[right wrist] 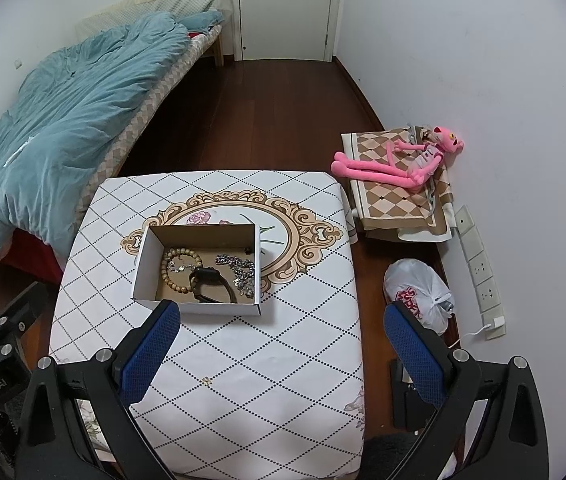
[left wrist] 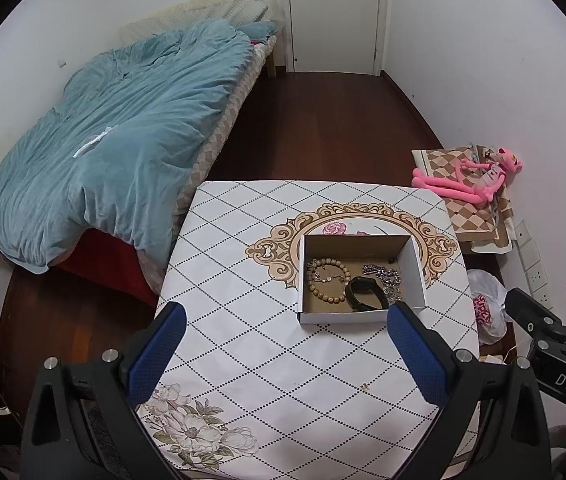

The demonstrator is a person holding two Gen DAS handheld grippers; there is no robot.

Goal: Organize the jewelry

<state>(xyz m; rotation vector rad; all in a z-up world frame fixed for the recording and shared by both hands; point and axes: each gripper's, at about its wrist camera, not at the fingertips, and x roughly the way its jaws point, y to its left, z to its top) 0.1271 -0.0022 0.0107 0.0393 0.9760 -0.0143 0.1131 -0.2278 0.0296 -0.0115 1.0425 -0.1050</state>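
A white cardboard box (left wrist: 417, 276) (right wrist: 143, 272) stands open on the patterned table (left wrist: 243, 340) (right wrist: 283, 340). Inside lie a wooden bead bracelet (left wrist: 325, 294) (right wrist: 171, 276), a thin chain with a pendant (left wrist: 329, 279), a chunky silver chain (left wrist: 387, 274) (right wrist: 239, 268) and a black watch (left wrist: 367, 298) (right wrist: 213, 286). My left gripper (left wrist: 287, 316) is open and empty, hovering over the table just in front of the box. My right gripper (right wrist: 281, 314) is open and empty, in front of the box and to its right. The right gripper also shows at the left wrist view's right edge (left wrist: 555, 320).
A bed with a blue duvet (left wrist: 115, 140) (right wrist: 51, 128) stands left of the table. A pink plush toy (left wrist: 479, 176) (right wrist: 403, 164) lies on a folded cloth by the right wall. A white plastic bag (right wrist: 419, 296) sits on the floor beside wall sockets (right wrist: 483, 272).
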